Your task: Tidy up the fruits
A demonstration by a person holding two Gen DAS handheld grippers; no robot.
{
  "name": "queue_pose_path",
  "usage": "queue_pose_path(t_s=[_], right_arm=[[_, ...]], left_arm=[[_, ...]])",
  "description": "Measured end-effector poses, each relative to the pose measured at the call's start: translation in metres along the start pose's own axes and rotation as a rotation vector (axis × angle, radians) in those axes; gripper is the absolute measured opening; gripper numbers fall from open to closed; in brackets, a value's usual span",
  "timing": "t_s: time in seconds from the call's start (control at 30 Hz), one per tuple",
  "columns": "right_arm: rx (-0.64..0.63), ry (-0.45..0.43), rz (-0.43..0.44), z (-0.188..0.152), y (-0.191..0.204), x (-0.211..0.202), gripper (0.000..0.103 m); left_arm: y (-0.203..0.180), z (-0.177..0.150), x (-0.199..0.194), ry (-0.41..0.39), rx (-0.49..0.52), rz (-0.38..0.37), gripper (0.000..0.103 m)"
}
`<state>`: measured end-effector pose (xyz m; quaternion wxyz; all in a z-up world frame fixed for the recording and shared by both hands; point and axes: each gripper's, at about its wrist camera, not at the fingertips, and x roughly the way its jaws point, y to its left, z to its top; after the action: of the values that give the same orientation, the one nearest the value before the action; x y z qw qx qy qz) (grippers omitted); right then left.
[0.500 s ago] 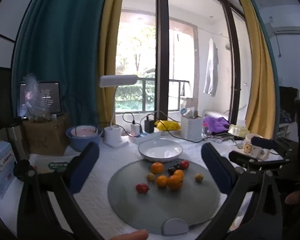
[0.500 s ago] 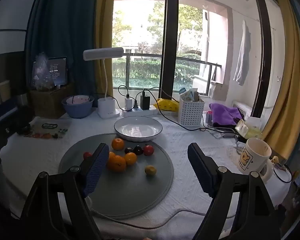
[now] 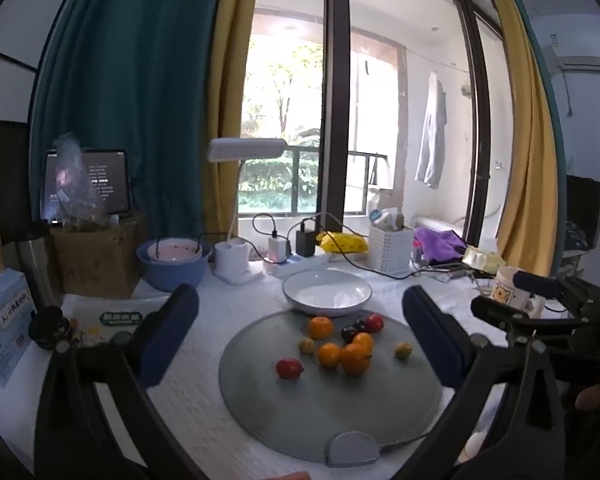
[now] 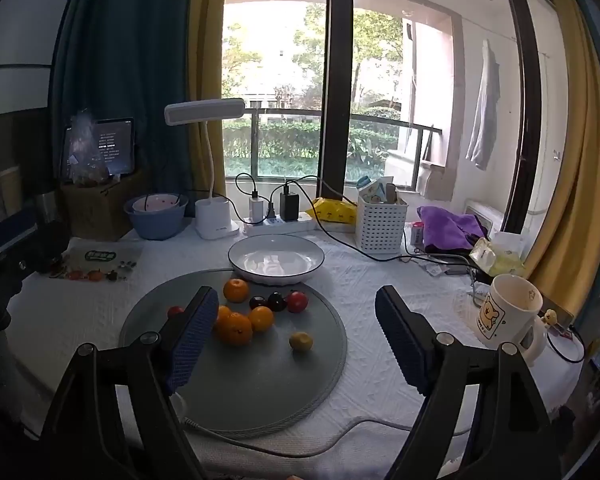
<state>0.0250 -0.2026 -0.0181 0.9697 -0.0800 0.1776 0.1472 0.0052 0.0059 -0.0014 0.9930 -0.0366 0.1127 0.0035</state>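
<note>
- Nine or so small fruits (image 4: 256,316) lie loose on the round grey mat (image 4: 260,392): four oranges (image 3: 354,356), two red ones, two dark ones and two yellowish ones.
- On the mat, the oranges cluster near its middle; one red fruit (image 3: 289,368) sits at the mat's left, one yellow fruit (image 4: 301,341) at its right.
- The white plate (image 4: 276,258) rests at the mat's far edge, with nothing in it.
- The left gripper (image 3: 300,336) hovers over the mat's near side, fingers spread wide, gripping nothing.
- The right gripper (image 4: 296,340) hangs above the mat's right half, fingers wide apart and bare.
- A mug (image 4: 508,312) stands on the surface, well right of the mat.
- A lamp (image 4: 214,216) stands beyond the mat.
</note>
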Motion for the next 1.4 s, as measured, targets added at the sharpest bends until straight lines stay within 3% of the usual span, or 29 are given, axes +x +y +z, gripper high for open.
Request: queue_pose_path(t_s=[0.1,1.4], right_arm=[[0.009,0.001,0.011,0.0009,-0.002,0.0002,0.083],[0.034,0.023,0.038,0.0006,-0.006,0.005,0.083]], left_arm=[[-0.002,0.001,0.0022,0.006,0.017,0.023,0.103],[0.0008,-0.0014,-0.0002,0.004,-0.003,-0.007,0.103]])
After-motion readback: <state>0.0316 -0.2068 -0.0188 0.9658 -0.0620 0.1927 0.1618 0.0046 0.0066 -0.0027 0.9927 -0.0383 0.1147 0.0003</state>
